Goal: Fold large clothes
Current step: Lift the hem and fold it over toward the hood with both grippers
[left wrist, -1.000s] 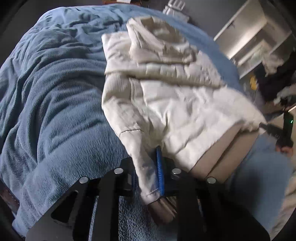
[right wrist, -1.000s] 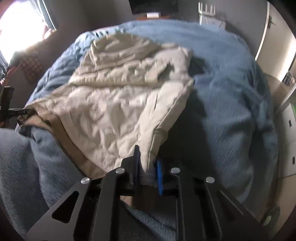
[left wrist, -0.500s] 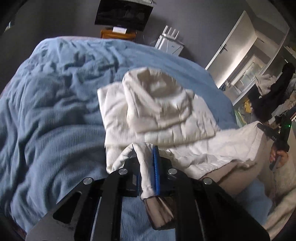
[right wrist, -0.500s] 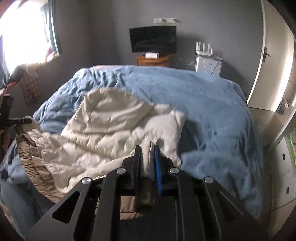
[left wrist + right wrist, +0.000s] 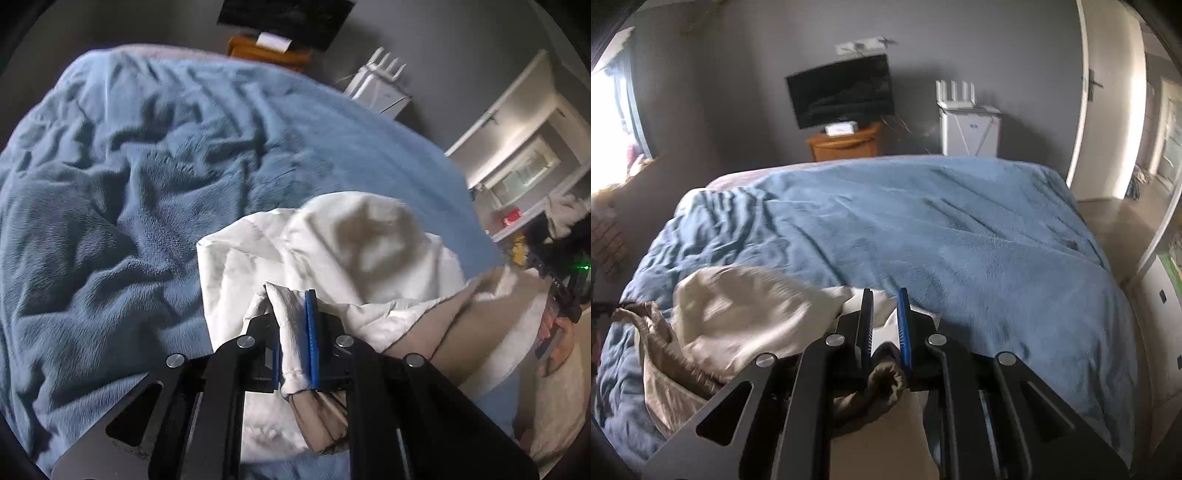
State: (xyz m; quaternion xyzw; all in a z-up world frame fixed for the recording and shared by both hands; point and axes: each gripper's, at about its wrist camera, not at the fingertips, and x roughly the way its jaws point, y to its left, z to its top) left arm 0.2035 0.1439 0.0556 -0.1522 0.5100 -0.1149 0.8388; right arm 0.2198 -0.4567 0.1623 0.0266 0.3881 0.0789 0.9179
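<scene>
We log both tongs clamped on the cream jacket (image 5: 354,254), which lies bunched at the near edge of the blue blanket (image 5: 122,206). Left gripper (image 5: 295,325) pinches a white fold; right gripper (image 5: 885,328) pinches a brownish fold. 1 hand (image 5: 559,343) shows at right.

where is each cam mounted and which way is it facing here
Left wrist: on the left gripper, looking down its fingers across the bed at the jacket; a hand with the other gripper at right.
Right wrist: on the right gripper, facing the far wall and TV; no hand shows.
Shared: bed, jacket clamped in both grippers, TV, white unit.
</scene>
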